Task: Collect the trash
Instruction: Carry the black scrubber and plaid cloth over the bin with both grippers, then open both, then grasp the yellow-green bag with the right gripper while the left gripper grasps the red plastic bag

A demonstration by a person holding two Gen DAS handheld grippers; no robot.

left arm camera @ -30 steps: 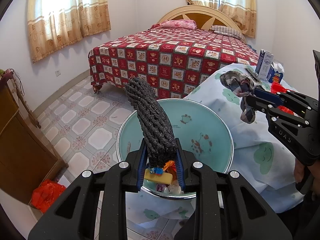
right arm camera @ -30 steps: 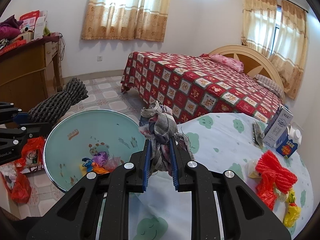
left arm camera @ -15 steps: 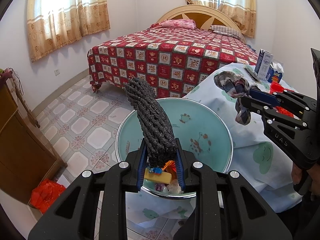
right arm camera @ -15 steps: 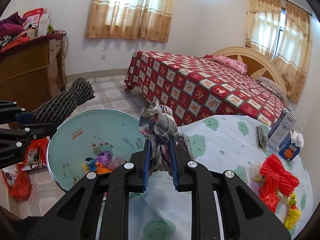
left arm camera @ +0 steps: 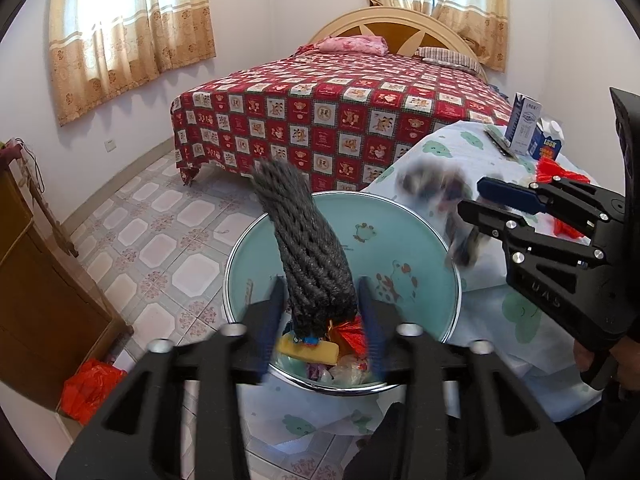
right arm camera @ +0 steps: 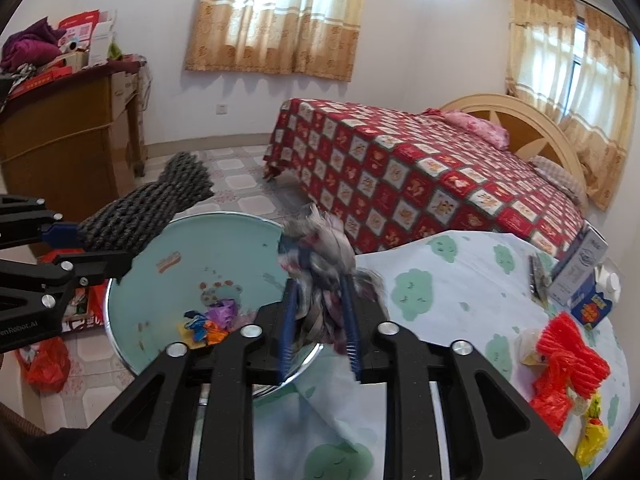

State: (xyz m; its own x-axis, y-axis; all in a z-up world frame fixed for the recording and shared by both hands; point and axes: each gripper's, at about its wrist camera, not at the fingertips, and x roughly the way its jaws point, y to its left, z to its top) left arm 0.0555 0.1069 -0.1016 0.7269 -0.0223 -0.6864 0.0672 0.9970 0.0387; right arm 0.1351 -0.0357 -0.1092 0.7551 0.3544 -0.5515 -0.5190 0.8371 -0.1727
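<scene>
Now each hand-held gripper (left arm camera: 322, 316) (right arm camera: 320, 316), just opening, straddles its loosened rag (left arm camera: 308, 248) (right arm camera: 324, 268)

**A cloth-covered table, a tiled floor and a bed**

The table (right arm camera: 460, 280) wears a pale blue cloth with green cloud prints. Toward its far right edge stand a white-and-blue carton (right arm camera: 578, 268) and a smaller blue carton (right arm camera: 592, 306) just beside it, with a dark flat object (right arm camera: 536, 276) lying near them. Nearer along the right edge lie red foam netting (right arm camera: 568, 348), a red plastic bag (right arm camera: 548, 404) and a yellow wrapper (right arm camera: 592, 436). The tiled floor (left arm camera: 160, 232) carries an orange-red bag (left arm camera: 92, 388) beside a wooden cabinet (left arm camera: 40, 300). The bed (left arm camera: 340, 120) has a red checked cover and a pink pillow (left arm camera: 352, 44) at its head.
</scene>
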